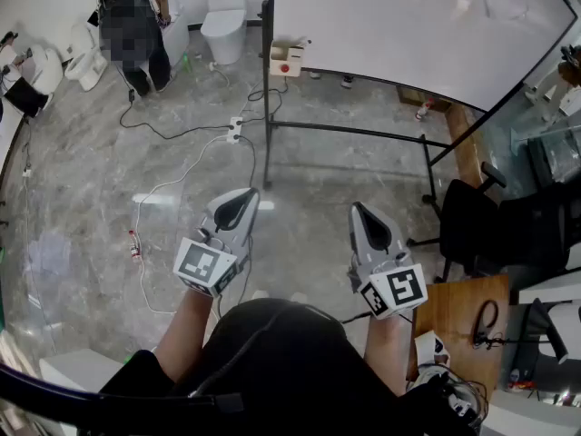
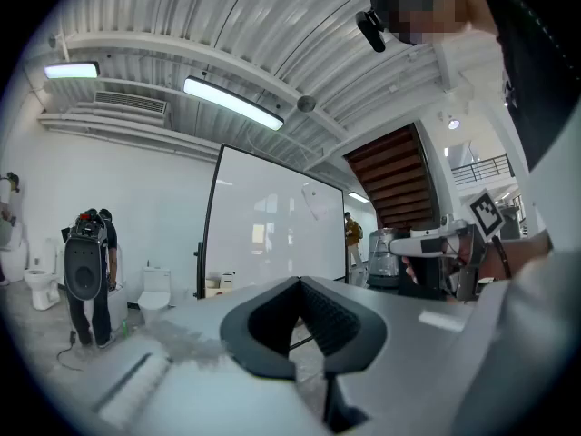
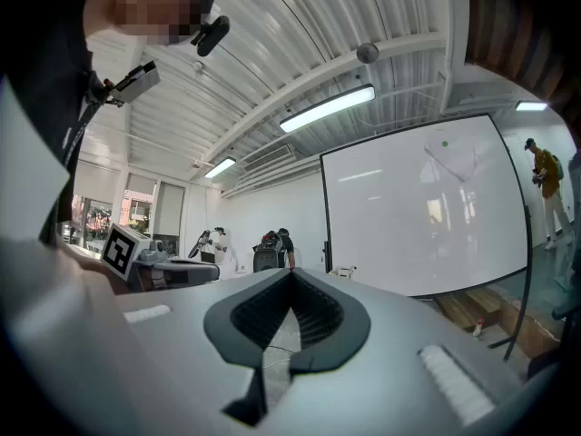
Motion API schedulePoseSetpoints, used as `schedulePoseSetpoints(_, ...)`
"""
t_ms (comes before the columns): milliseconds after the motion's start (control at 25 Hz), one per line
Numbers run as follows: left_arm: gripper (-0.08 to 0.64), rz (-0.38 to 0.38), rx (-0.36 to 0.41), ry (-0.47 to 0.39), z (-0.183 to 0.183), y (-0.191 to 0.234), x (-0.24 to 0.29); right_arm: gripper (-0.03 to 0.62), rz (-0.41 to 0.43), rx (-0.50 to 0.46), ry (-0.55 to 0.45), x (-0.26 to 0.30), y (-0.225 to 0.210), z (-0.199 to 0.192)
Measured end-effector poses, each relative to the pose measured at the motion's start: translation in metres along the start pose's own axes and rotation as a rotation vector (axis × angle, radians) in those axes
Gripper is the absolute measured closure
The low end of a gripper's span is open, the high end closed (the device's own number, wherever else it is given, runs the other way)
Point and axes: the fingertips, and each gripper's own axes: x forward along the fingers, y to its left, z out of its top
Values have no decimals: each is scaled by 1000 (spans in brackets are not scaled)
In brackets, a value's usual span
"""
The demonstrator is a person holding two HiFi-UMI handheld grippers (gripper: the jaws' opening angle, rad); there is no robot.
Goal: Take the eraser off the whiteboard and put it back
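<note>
Left gripper [image 1: 247, 198] and right gripper [image 1: 361, 212] are pressed together, empty; reaching the upper-right whiteboard [image 1: 399, 25] unopened could knock its eraser down.

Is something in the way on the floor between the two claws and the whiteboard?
Nothing tall. Low black bars of the stand under the whiteboard cross the floor ahead of the left claw and right claw, and a white cable lies to the left. The eraser itself cannot be made out.
</note>
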Motion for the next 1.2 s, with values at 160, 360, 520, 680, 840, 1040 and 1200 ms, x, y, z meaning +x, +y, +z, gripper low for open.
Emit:
schedulePoseSetpoints(160, 554, -8, 5, -10, 1, -1, -1, 583, -6, -4, -1, -2, 2, 0)
schedulePoseSetpoints(360, 554, -10, -4, -19, 7, 0, -8, 583, -7, 1, -7, -4, 10, 2)
schedulePoseSetpoints(520, 554, -26, 0, -22, 5, 0, -6, 583, -8, 10, -19, -5, 10, 4)
schedulePoseSetpoints(680, 554, -51, -4, -27, 3, -3, -7, 583, -33, 17, -22, -7, 9, 2)
schedulePoseSetpoints(840, 554, -54, -35, -40, 4, 5, -17, 583, -44, 23, -30, -7, 16, 4)
schedulePoseSetpoints(1040, 554, -84, -32, -41, 5, 13, -17, 583, -62, 29, -27, -2, 20, 4)
schedulePoseSetpoints(1200, 554, -101, -28, -32, 3, 18, -18, 583, -72, 22, -21, 2, 26, 4)
